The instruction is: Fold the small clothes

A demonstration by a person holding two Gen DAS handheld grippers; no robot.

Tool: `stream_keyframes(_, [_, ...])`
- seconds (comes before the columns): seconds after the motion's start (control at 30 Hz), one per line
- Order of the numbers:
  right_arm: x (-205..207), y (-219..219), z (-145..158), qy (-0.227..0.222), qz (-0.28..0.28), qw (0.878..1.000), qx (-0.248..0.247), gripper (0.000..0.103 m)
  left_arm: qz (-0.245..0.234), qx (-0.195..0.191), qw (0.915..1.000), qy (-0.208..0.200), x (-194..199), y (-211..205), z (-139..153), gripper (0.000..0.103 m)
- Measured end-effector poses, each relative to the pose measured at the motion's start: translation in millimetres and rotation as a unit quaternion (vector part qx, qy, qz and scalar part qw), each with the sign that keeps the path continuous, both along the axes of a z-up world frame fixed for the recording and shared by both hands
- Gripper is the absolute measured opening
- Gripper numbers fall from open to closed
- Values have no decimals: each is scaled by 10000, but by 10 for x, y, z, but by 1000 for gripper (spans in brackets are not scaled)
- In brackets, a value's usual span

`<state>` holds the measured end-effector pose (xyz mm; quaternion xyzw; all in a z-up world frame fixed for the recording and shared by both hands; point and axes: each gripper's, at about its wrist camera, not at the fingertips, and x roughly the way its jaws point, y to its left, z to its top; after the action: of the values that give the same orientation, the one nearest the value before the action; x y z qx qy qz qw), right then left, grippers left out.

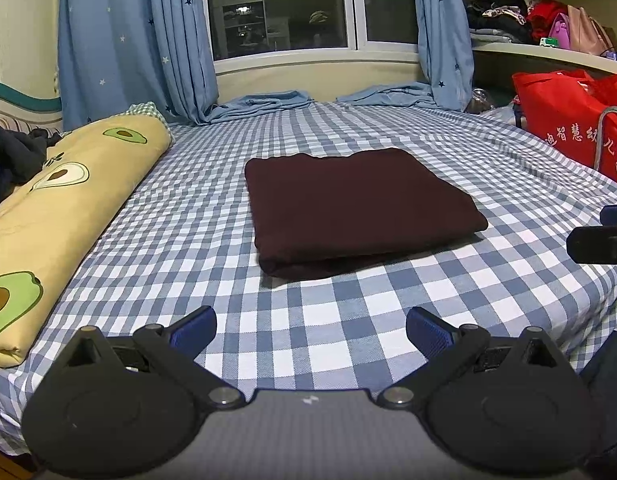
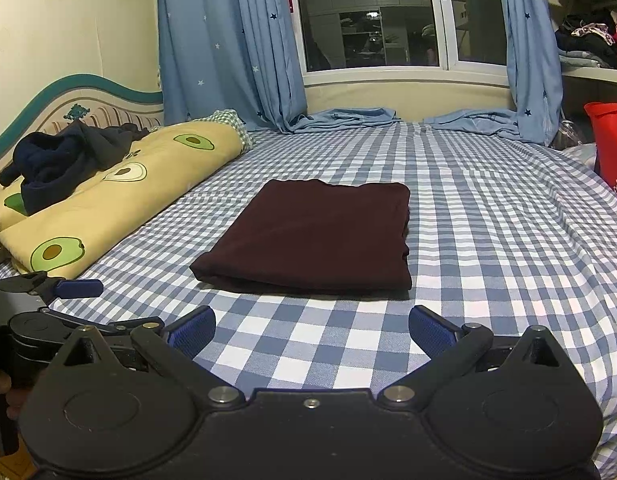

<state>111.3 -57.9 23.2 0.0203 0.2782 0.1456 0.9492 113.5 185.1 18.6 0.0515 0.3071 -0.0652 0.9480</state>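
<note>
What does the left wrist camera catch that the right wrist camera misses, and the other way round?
Only the left wrist view shows the pink handbags on the shelf and the open left gripper head-on. Only the right wrist view shows the whole dark navy garment heaped on the avocado-print quilt, and the open right gripper head-on. Both show the folded maroon garment lying flat on the blue checked sheet, the star curtains and the red bag.
</note>
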Motion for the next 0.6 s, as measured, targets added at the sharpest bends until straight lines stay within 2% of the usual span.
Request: stream_keyframes(0.6, [14,-5,-10,5,-22,10000,-40,103,106,76,9999,43,53,132,-8,102])
